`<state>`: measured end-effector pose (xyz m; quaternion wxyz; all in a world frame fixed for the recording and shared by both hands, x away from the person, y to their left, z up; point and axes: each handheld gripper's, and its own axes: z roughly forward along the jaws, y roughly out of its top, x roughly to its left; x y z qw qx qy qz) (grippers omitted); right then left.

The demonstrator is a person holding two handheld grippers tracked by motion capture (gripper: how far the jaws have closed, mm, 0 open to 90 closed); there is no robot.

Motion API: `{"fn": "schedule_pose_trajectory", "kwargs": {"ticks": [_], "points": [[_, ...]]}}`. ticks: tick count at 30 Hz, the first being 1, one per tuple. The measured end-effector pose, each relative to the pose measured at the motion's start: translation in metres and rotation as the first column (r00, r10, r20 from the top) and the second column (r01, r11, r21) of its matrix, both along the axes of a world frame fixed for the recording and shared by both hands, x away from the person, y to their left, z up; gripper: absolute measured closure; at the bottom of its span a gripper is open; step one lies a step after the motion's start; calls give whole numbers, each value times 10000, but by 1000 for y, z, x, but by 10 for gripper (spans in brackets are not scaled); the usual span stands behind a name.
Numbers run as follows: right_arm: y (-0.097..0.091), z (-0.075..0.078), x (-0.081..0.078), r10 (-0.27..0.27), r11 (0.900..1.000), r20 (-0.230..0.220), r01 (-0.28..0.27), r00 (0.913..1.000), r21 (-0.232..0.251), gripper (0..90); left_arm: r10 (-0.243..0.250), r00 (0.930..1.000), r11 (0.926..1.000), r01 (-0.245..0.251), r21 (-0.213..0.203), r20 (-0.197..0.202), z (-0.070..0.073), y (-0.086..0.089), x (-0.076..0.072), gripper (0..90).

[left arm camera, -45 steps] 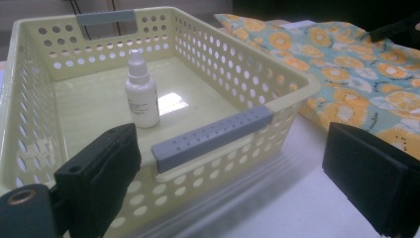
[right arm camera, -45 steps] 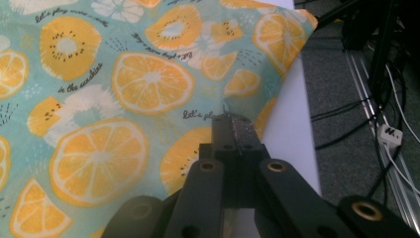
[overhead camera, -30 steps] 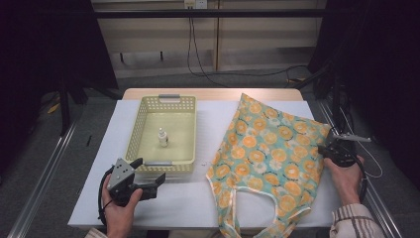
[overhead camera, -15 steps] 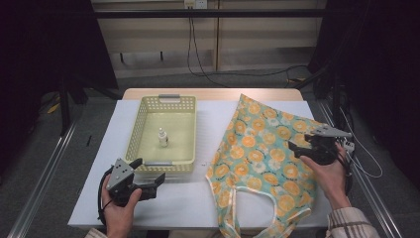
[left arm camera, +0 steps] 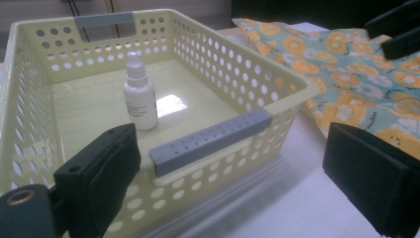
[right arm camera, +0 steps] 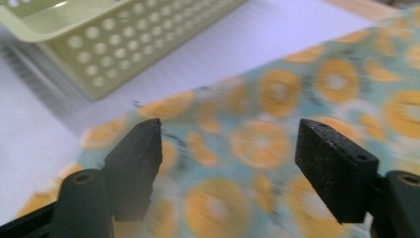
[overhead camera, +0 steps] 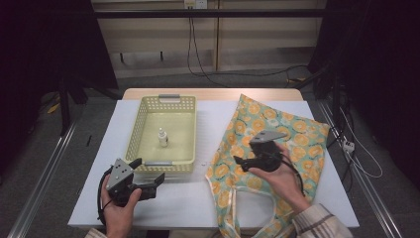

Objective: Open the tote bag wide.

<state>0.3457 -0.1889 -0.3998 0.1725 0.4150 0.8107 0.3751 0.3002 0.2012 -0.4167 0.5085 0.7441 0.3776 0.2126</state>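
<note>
A teal cloth bag (overhead camera: pixel 292 134) printed with orange slices lies flat on the right half of the white table (overhead camera: pixel 208 203); it also shows as bag (left arm camera: pixel 356 74) and bag (right arm camera: pixel 277 148). My right gripper (overhead camera: pixel 239 161) hovers open over the bag's left-middle part, jaws pointing left toward the basket. A pale yellow perforated basket (overhead camera: pixel 141 124) stands at the left and holds a small white dropper bottle (overhead camera: pixel 162 137), upright; the bottle (left arm camera: pixel 139 94) stands near the basket's middle. My left gripper (overhead camera: pixel 148 171) sits open at the basket's near edge, with nothing between its jaws.
The basket (left arm camera: pixel 277 106) has grey handles at both short ends. The bag's handles (overhead camera: pixel 247 198) lie toward the table's front edge. Cables (overhead camera: pixel 356 148) trail off the table's right side. Dark floor and metal rails surround the table.
My right gripper has moved left from the bag's right edge to over its left-middle part, staying open. The left gripper has stayed put.
</note>
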Motion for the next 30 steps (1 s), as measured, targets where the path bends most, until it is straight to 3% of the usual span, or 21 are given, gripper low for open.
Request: {"fn": "schedule_pose_trajectory", "kwargs": {"ticks": [5, 9, 12, 14, 16, 17, 19, 22, 25, 30], "points": [[45, -21, 3, 937, 9953, -564, -921, 9940, 307, 300, -2, 10000, 10000, 2, -26, -8, 0, 1, 0, 72], [71, -35, 3, 1545, 9880, -885, -1539, 9840, 136, 263, -8, 10000, 10000, 8, -34, -28, 0, 1, -1, 72], [84, -45, 3, 1806, 9819, -1086, -1857, 9775, -385, 225, -38, 10000, 10000, 38, 6, -18, 0, 1, -1, 72], [87, -53, 5, 1682, 9819, -1226, -1772, 9781, -671, 245, -21, 10000, 10000, 21, -15, -25, 0, 1, -1, 72], [86, -58, 6, 1633, 9810, -1307, -1750, 9779, -834, 329, -3, 10000, 10000, 3, -42, -26, 0, 1, -1, 72], [85, -59, 6, 1617, 9832, -1239, -1706, 9790, -649, 414, 5, 10000, 10000, -5, -34, -31, 0, 2, -1, 72], [83, -56, 7, 1513, 9855, -1219, -1593, 9810, -592, 667, 83, 10000, 10000, -82, 23, -45, 0, 2, -1, 72], [80, -57, 13, 1331, 9895, -1300, -1393, 9825, -397, 882, 163, 9999, 9998, -163, -58, 8, 1, 3, -1, 72], [81, -57, 22, 1176, 9926, -1424, -1206, 9828, -127, 900, 154, 9999, 9998, -154, -97, 9, 1, 3, 0, 72], [90, -54, 38, 988, 9950, -1114, -1001, 9889, -62, 900, 86, 10000, 10000, -86, -31, -13, 1, 3, 0, 72]]}}
